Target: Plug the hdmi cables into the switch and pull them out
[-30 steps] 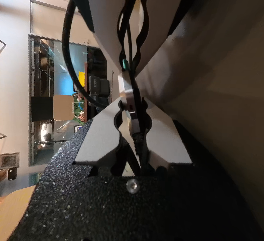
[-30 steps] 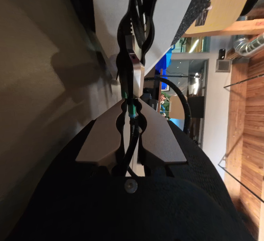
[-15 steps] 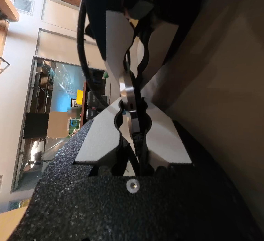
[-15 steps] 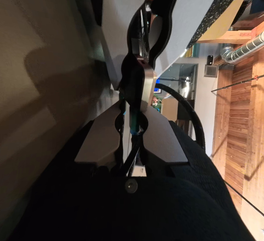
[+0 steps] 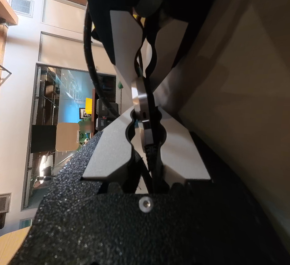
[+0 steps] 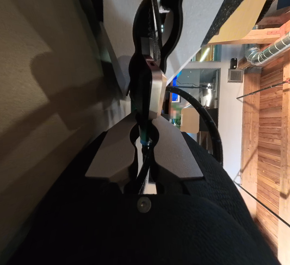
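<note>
Both grippers have tipped since the earlier frames, and the switch now sits closer to the right camera. Left gripper [image 5: 146,125], near: jaws narrow, clamped on a grey plug [image 5: 148,133] with a ribbed black boot, its cable running back between the fingers. That plug meets the silver switch [image 5: 140,98], which hangs edge-on between the two grippers, off the beige table [image 5: 235,100] alongside. Right gripper [image 6: 145,129]: jaws narrow, closed on a green plug [image 6: 143,134] at the switch's [image 6: 156,94] opposite end; can't tell if it is fully seated. Each view shows the other gripper beyond the switch, fingers pointing back. A thick black cable [image 6: 208,120] loops out from the switch on the room side. Far off: glass partition [image 5: 51,116], wood-slat wall [image 6: 269,116], metal duct [image 6: 266,51].
</note>
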A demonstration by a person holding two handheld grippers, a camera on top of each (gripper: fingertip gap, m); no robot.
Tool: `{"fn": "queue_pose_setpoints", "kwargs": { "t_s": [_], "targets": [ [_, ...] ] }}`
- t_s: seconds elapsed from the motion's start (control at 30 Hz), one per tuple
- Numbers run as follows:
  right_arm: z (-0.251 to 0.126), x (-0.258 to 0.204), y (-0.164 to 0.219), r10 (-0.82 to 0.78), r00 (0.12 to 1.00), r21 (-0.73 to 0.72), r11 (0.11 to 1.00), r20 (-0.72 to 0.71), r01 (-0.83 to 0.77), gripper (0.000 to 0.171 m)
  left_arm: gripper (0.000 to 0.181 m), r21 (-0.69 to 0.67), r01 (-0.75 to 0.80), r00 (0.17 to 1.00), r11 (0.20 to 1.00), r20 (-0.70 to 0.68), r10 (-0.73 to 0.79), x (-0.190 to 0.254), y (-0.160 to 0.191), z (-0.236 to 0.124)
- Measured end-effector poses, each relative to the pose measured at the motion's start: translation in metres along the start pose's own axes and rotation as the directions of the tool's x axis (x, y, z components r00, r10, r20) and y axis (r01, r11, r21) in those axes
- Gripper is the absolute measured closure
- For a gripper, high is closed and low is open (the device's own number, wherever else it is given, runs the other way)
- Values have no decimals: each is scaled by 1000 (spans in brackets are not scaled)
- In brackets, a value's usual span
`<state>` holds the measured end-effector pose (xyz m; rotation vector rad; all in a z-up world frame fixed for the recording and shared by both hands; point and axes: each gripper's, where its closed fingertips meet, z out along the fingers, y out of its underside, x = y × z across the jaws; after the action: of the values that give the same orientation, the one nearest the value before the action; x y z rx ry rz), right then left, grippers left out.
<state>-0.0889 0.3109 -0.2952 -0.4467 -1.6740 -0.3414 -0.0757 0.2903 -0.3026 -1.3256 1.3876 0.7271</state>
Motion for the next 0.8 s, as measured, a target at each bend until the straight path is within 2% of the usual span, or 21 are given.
{"fn": "queue_pose_setpoints", "kwargs": {
  "t_s": [0.43,0.8],
  "targets": [
    [-2,-2,-6,79,997,44,996,23,-80,167,161,2,-6,1000,1000,1,6,2,0,-10],
    [-6,-3,-16,85,996,94,992,29,-87,166,162,34,11,1000,999,-9,-11,6,-3,-21]
  ]
}}
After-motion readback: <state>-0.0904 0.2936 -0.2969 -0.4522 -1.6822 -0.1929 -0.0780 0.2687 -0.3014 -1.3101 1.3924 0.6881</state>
